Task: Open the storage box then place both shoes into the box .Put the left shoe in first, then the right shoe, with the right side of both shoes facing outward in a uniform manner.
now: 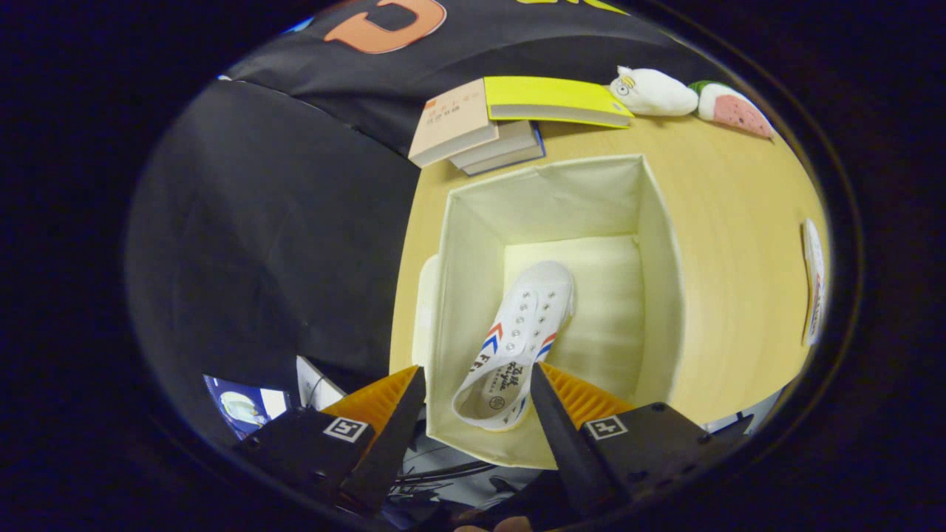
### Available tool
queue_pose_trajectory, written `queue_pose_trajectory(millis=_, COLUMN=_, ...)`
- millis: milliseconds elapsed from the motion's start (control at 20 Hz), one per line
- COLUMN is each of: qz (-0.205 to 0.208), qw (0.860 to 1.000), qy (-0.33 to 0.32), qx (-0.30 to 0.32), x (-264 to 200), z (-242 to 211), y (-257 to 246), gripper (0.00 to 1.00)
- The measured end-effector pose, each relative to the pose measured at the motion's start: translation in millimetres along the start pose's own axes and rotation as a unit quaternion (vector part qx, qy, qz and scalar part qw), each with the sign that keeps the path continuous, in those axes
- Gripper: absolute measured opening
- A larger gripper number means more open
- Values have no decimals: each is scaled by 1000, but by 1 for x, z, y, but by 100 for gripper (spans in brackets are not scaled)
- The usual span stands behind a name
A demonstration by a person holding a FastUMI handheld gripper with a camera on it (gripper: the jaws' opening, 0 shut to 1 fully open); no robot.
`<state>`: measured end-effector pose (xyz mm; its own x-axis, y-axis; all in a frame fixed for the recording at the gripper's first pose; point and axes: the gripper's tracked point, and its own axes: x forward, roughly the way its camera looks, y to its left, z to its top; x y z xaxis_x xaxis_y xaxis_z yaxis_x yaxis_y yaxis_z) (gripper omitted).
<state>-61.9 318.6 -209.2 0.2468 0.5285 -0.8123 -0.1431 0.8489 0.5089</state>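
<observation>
On the wooden desk (732, 244) at mid-frame stands the open storage box (658, 295), a white shoe (521, 336) lying inside; the tool (477, 384) hangs above its near edge, fingers spread wide, holding nothing; books (510, 118) lie beyond

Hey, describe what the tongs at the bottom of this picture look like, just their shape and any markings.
The tongs have two long fingers that taper to narrow tips, ribbed on their outer faces. Each finger grows from a blocky black housing, and each housing carries a small square white tag with a black pattern. Thin dark cables run beneath them.
</observation>
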Motion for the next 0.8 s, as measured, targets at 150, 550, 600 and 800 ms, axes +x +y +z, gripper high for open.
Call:
queue_pose_trajectory(millis=150, qz=-17, qw=998, qy=-40, qx=-34, x=-38, z=5, y=-18, gripper=92)
queue_pose_trajectory(millis=550, qz=-110, qw=979, qy=-148, qx=-89, x=-141, z=34, y=-119, gripper=92)
queue_pose_trajectory(millis=600, qz=-118, qw=977, qy=-155, qx=-89, x=-150, z=37, y=-133, gripper=92)
queue_pose_trajectory(millis=800, qz=-139, qw=975, qy=-163, qx=-60, x=-182, z=46, y=-208, gripper=92)
